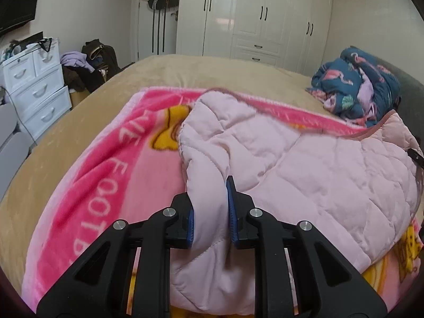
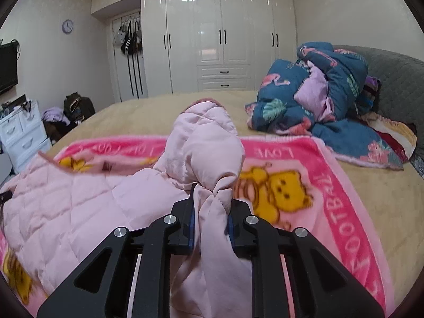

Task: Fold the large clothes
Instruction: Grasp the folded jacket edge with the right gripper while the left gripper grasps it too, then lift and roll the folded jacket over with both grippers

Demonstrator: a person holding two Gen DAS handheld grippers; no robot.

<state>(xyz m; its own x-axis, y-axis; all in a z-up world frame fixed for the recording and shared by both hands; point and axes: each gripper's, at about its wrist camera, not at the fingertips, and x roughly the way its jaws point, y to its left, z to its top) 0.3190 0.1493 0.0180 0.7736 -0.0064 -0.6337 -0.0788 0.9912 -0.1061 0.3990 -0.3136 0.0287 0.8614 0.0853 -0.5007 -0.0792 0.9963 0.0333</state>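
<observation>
Pink quilted jacket: pale pink padded jacket [image 1: 304, 164] lies spread ahead of both claws on the blanket, its dusty-rose trimmed edge at the far side.
Left claw: black two-finger left claw [image 1: 210, 212] with blue pads is pinched tight on a fold of the jacket; the fabric bulges out above and below the fingers.
Right claw: black right claw [image 2: 211, 213] is pressed together on a bunched, knotted-looking part of the same jacket [image 2: 204, 153], which humps up just beyond its tips.
Jacket body, right view: the quilted panel stretches away to the left of the right claw.
Blanket: bright pink fleece blanket [image 1: 106, 175] with yellow cartoon bears and white lettering lies under the jacket, showing left of the left claw and right of the right claw [image 2: 331, 185].
Bed: tan plush bed cover [image 1: 66, 132] carries the blanket and runs on beyond both claws.
Bedding heap: crumpled dark blue flamingo-print quilt [image 2: 318, 92] sits far ahead and right of the right claw, apart from the jacket.
Wardrobe: glossy white wardrobe [image 2: 220, 39] fills the wall beyond the bed.
Drawers: white plastic drawer unit [image 1: 37, 87] stands far left of the left claw.
</observation>
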